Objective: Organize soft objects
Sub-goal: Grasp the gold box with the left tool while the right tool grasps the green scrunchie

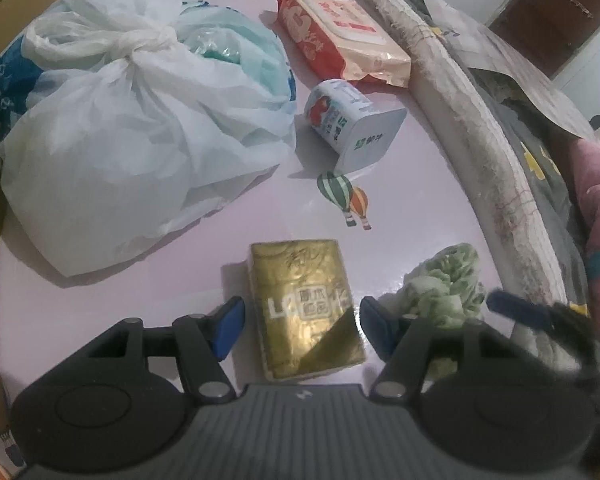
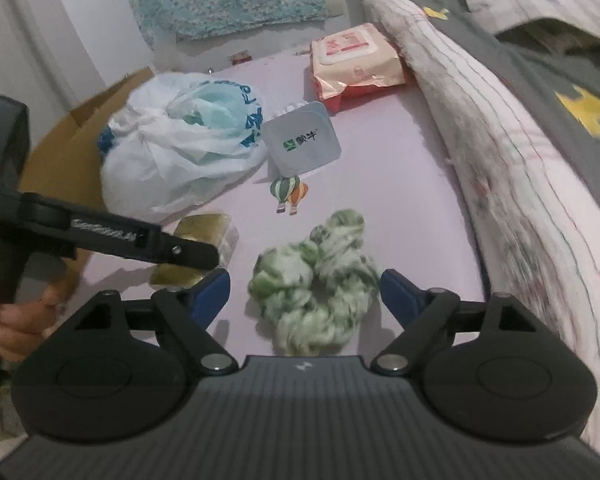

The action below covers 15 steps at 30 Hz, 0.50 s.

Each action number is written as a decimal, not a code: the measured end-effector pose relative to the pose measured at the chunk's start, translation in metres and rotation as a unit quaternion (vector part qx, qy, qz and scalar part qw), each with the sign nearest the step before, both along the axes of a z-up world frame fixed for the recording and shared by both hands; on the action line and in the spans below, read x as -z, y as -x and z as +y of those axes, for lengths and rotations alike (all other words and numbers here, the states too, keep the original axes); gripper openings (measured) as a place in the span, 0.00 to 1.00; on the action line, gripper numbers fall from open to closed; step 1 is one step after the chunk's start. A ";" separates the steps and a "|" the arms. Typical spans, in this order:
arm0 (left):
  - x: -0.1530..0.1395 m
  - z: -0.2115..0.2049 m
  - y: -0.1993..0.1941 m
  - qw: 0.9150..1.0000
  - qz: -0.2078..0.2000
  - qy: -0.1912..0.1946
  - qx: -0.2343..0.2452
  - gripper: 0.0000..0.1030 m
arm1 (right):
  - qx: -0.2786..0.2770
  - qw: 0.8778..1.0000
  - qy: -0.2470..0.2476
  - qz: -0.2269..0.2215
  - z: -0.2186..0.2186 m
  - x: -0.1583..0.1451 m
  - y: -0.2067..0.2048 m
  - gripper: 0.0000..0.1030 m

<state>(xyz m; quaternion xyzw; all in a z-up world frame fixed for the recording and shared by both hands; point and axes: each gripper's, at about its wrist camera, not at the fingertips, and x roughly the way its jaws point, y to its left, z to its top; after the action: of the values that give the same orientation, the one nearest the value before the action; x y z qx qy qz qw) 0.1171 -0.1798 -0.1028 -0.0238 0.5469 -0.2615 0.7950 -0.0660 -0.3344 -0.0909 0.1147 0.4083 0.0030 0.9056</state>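
A gold tissue pack (image 1: 304, 308) lies on the pink sheet between the open fingers of my left gripper (image 1: 302, 326); neither pad touches it. It also shows in the right wrist view (image 2: 204, 236), partly behind the left gripper's arm (image 2: 112, 236). A green-and-white crumpled cloth (image 2: 320, 280) lies between the open fingers of my right gripper (image 2: 304, 292). The cloth also shows in the left wrist view (image 1: 444, 284), just right of the left gripper.
A knotted white plastic bag (image 1: 132, 128) lies to the far left. A yogurt cup (image 1: 352, 124) lies on its side. A red wet-wipe pack (image 1: 340, 36) sits farther back. A rolled quilt (image 1: 480, 152) borders the right. A cardboard box (image 2: 80, 132) stands left.
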 end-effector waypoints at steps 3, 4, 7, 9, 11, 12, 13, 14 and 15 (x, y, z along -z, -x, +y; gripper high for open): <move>0.000 -0.001 0.001 1.000 -0.005 -0.003 0.005 0.65 | -0.004 1.000 0.014 0.008 0.002 0.011 -0.012 0.80; 0.001 -0.002 0.001 1.000 -0.007 -0.005 0.007 0.65 | -0.009 1.000 0.021 0.003 0.004 0.011 -0.013 0.80; 0.001 -0.005 0.003 1.000 -0.018 -0.012 0.017 0.65 | -0.018 0.999 0.037 0.008 0.010 0.012 -0.015 0.80; 0.001 -0.007 0.005 0.999 -0.025 -0.017 0.027 0.65 | -0.023 0.998 0.050 0.010 0.014 0.013 -0.015 0.80; 0.001 -0.008 0.007 0.999 -0.032 -0.022 0.036 0.65 | -0.025 0.998 0.059 0.011 0.017 0.014 -0.015 0.79; 0.001 -0.008 0.007 0.998 -0.034 -0.022 0.038 0.64 | -0.023 0.998 0.062 0.011 0.018 0.014 -0.015 0.77; 0.001 -0.008 0.007 0.998 -0.036 -0.023 0.039 0.64 | -0.020 0.998 0.063 0.011 0.017 0.014 -0.015 0.74; 0.001 -0.009 0.007 0.998 -0.037 -0.023 0.040 0.63 | -0.017 0.998 0.064 0.010 0.017 0.014 -0.015 0.72; 0.001 -0.009 0.008 0.998 -0.040 -0.023 0.041 0.61 | -0.010 0.998 0.064 0.009 0.016 0.014 -0.016 0.64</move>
<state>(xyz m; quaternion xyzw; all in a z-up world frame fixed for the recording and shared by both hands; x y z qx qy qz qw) 0.1095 -0.1888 -0.1042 0.0273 0.5211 -0.2823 0.8050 -0.0499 -0.3186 -0.1045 0.0522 0.4174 -0.0148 0.9071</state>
